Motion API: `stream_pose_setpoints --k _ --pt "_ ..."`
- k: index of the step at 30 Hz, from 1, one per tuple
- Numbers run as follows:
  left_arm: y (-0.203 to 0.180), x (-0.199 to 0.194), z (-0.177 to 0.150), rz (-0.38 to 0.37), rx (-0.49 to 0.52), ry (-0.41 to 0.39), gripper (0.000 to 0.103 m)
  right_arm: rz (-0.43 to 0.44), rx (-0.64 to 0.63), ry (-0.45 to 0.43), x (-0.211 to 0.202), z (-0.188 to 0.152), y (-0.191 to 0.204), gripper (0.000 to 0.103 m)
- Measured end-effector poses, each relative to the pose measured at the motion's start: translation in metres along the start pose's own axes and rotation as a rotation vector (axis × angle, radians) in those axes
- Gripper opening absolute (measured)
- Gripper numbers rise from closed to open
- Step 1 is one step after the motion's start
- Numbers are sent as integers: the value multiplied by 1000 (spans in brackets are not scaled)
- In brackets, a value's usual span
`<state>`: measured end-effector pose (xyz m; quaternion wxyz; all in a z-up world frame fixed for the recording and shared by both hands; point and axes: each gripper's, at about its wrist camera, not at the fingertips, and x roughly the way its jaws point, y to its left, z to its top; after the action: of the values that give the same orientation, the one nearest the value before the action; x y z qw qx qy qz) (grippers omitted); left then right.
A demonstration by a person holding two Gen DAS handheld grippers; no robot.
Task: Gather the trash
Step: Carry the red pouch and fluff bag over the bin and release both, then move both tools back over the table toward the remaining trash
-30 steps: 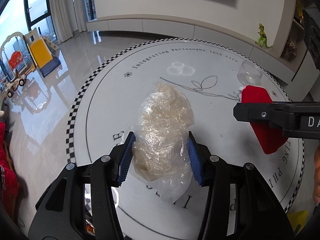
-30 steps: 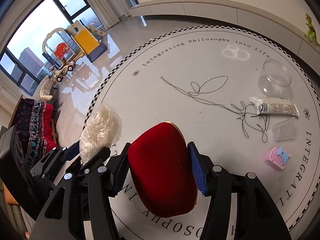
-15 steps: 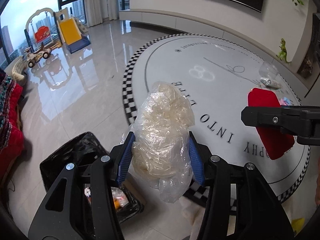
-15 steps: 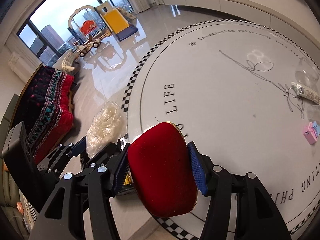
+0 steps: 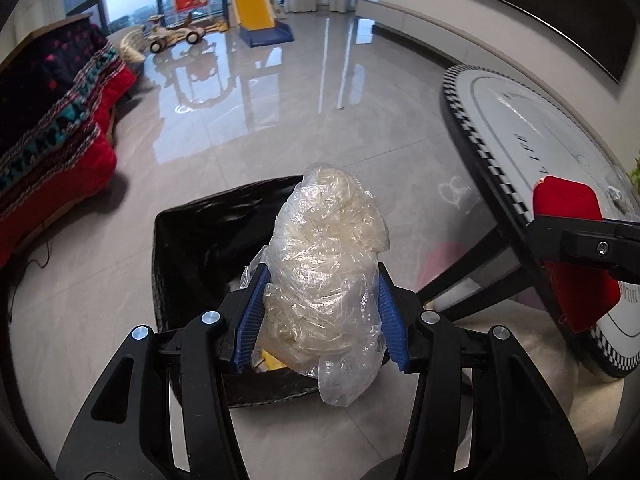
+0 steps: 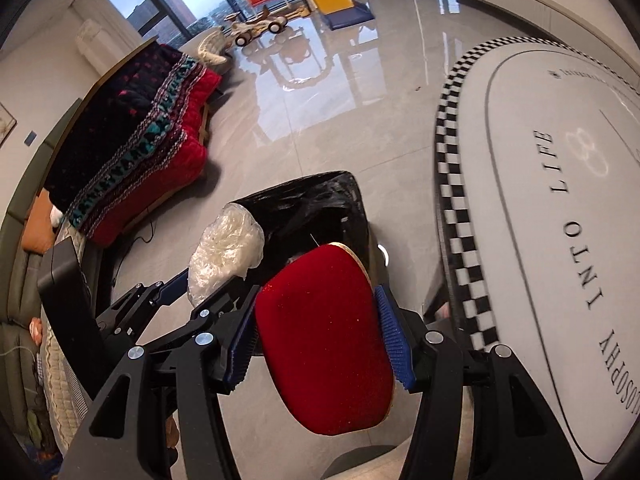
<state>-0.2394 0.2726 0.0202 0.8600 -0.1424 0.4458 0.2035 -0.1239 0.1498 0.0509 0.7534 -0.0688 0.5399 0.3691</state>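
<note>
Glossy floor; left gripper [image 5: 322, 312] clamps crinkly clear plastic wad [image 5: 326, 268]; right gripper [image 6: 320, 344] (red pouch [image 6: 324, 340]) likewise

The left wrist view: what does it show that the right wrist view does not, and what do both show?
Only the left wrist view looks into the black bin, where yellow scraps lie. Only the right wrist view shows the table's lettering and the red pouch's full face. Both show the plastic bag, the patterned blanket and the yellow slide.
</note>
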Motion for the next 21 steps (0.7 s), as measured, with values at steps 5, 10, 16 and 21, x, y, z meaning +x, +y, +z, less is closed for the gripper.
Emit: stream_pose_setpoints --k 5,10,16,21 --pt "41 6 -14 67 -95 34 52 13 -52 38 30 5 36 57" --pt "68 8 -22 124 -156 61 99 -3 -115 77 54 10 60 67" --pt "84 3 -25 137 -189 38 97 -3 -126 56 52 9 63 70" --pt "82 0 -24 124 -185 22 97 -2 -127 39 45 7 57 70"
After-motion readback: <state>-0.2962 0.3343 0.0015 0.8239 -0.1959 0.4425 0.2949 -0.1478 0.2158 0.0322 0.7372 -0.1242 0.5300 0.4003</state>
